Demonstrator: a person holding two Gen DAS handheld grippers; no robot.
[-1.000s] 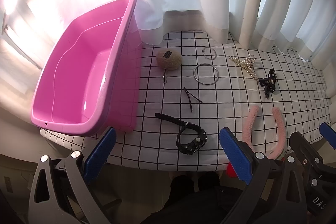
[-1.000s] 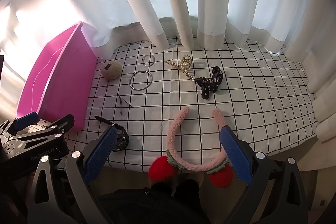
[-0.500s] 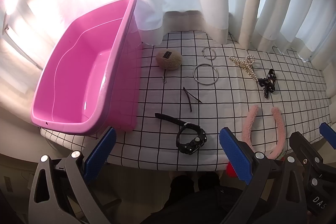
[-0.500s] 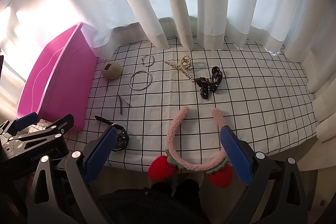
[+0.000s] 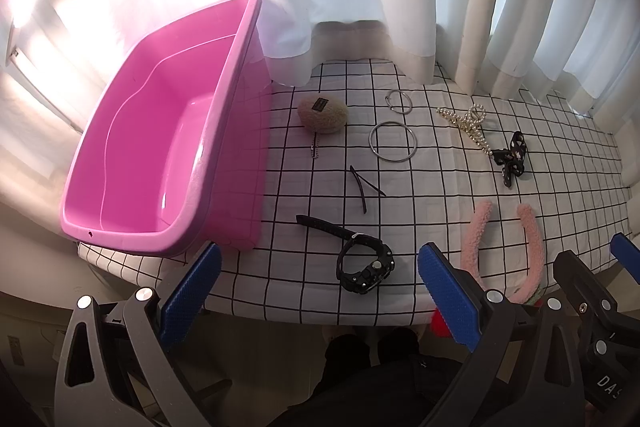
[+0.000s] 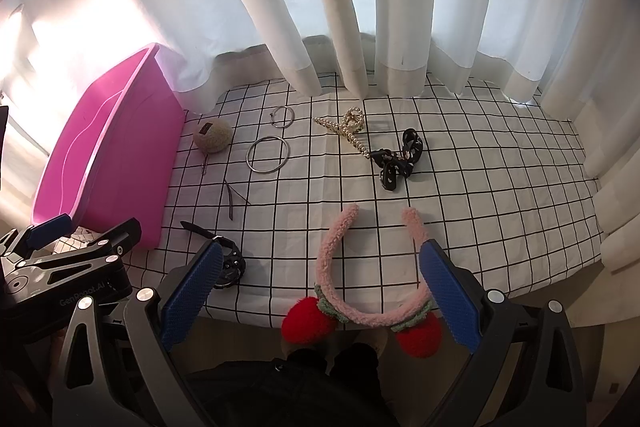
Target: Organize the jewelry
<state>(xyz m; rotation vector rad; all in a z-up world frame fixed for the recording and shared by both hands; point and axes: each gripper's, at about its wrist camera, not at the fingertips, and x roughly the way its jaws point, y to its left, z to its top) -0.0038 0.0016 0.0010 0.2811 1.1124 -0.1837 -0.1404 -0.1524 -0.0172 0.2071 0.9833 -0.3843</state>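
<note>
An empty pink tub [image 5: 152, 147] [image 6: 108, 155] stands at the left of a grid-patterned cloth [image 5: 304, 279]. On the cloth lie a black watch [image 5: 362, 263], a black hairpin [image 5: 362, 187], a fuzzy tan clip [image 5: 323, 115], two silver bangles [image 5: 393, 141] [image 5: 399, 101], a pearl claw clip [image 5: 466, 123], a black bow clip [image 6: 398, 159] and a pink fluffy headband [image 6: 360, 267] with red pompoms. My left gripper [image 5: 316, 291] hangs open before the table edge, near the watch. Open too, my right gripper [image 6: 316, 287] straddles the headband's near end without touching it.
White curtains [image 6: 360, 7] hang along the back of the table and brush the cloth. The table's front edge runs just ahead of both grippers. A person's dark clothing [image 6: 320, 387] shows below. Bare cloth lies at the right side [image 6: 500, 187].
</note>
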